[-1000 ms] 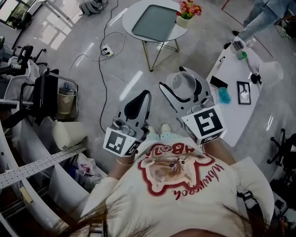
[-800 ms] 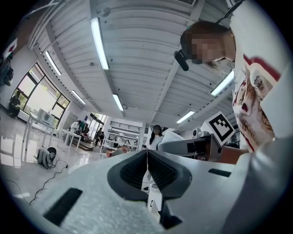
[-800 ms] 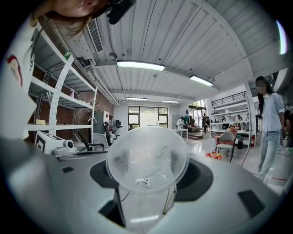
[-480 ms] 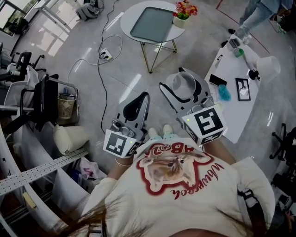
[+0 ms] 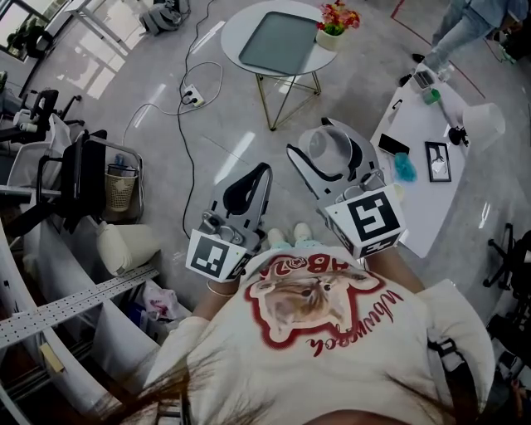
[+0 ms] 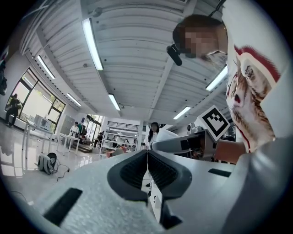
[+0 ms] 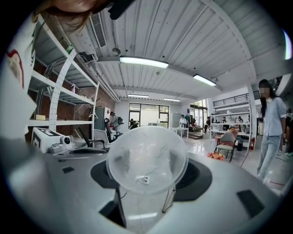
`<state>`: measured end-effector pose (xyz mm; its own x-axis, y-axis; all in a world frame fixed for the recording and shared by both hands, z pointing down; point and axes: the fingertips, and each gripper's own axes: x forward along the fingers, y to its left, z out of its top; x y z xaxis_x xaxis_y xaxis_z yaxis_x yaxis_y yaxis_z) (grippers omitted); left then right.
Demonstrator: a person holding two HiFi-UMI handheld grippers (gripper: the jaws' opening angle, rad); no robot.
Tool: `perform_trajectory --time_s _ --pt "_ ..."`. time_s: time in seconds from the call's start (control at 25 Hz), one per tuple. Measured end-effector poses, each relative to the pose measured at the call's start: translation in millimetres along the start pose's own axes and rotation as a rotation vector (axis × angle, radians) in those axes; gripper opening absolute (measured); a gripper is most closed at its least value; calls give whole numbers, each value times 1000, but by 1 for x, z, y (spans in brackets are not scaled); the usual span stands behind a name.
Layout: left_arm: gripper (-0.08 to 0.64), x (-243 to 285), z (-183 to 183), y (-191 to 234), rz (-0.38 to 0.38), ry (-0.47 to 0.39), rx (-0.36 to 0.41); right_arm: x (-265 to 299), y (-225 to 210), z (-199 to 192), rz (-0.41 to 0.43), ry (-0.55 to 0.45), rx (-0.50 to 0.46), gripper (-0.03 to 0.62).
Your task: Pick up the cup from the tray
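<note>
A clear plastic cup (image 5: 329, 151) sits between the jaws of my right gripper (image 5: 311, 138), which is shut on it and held in the air in front of the person's chest. In the right gripper view the cup (image 7: 146, 157) fills the gap between the dark pads, its mouth toward the camera. My left gripper (image 5: 263, 168) hangs beside it to the left, jaws shut with nothing between them (image 6: 147, 157). The grey tray (image 5: 280, 40) lies bare on the round white table (image 5: 234, 56) farther ahead.
A pot of flowers (image 5: 338, 20) stands on the round table's right edge. A white table (image 5: 419, 178) at the right carries a phone, a blue object, a frame and a lamp. A cable and power strip (image 5: 192, 90) lie on the floor. Chair and basket (image 5: 116, 181) stand left.
Both grippers keep their pose and the cup stays in the right one. Only the head view drifts slightly.
</note>
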<state>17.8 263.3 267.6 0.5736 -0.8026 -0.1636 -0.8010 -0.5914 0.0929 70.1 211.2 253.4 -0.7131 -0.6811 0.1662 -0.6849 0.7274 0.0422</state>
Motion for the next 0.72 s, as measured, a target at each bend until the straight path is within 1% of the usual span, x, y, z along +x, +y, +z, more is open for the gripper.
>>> perform_trajectory --time_s 0.08,0.32,0.64,0.72 --pt "15 0 0 1 -1 -3 6 1 0 4 0 -4 8 296" --pt "15 -4 -3 7 2 -10 27 0 -3 -2 -14 3 -8 295" --pt "15 -1 -3 6 7 -13 1 0 -2 -4 -11 2 -6 295" --pt "14 -3 -3 6 6 -14 12 0 -1 -3 -8 0 -7 295"
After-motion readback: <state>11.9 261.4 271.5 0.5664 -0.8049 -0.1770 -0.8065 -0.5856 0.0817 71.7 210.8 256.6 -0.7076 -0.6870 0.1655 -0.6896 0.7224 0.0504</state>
